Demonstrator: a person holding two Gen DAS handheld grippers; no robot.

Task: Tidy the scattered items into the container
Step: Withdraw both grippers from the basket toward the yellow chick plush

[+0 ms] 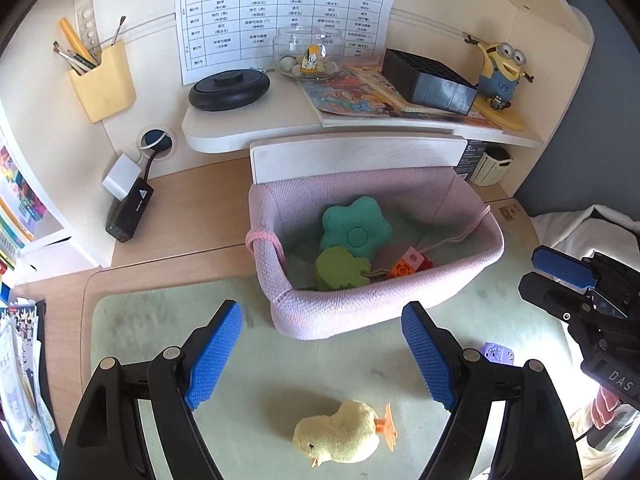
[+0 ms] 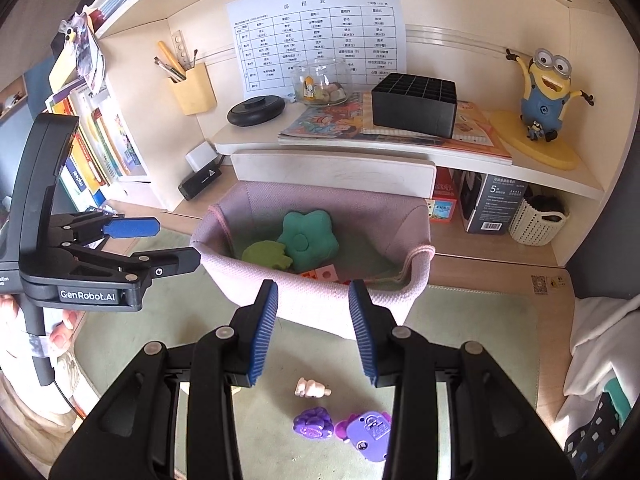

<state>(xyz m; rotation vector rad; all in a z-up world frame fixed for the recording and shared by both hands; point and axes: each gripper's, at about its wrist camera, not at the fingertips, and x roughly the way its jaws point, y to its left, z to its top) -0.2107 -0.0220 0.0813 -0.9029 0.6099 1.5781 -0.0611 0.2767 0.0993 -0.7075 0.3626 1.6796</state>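
A pink fabric basket (image 1: 320,316) stands on the green desk mat (image 1: 160,320); it also shows in the right wrist view (image 2: 256,276). Inside lie a teal flower cushion (image 1: 356,228), a green sponge (image 1: 338,268) and orange-pink blocks (image 1: 408,264). My left gripper (image 1: 322,348) is open and empty, above a yellow plush chick (image 1: 340,432) on the mat. My right gripper (image 2: 314,330) is open and empty, above a small cream figure (image 2: 310,388), a purple toy (image 2: 314,422) and a purple lock toy (image 2: 370,434). The lock toy peeks out in the left view (image 1: 498,352).
A white shelf (image 1: 280,128) behind the basket carries a black disc (image 1: 230,88), a glass jar (image 1: 308,52), books, a black grid box (image 1: 430,80) and a Minion figure (image 1: 500,72). A black adapter (image 1: 130,208) lies at left. Books stand along the left edge.
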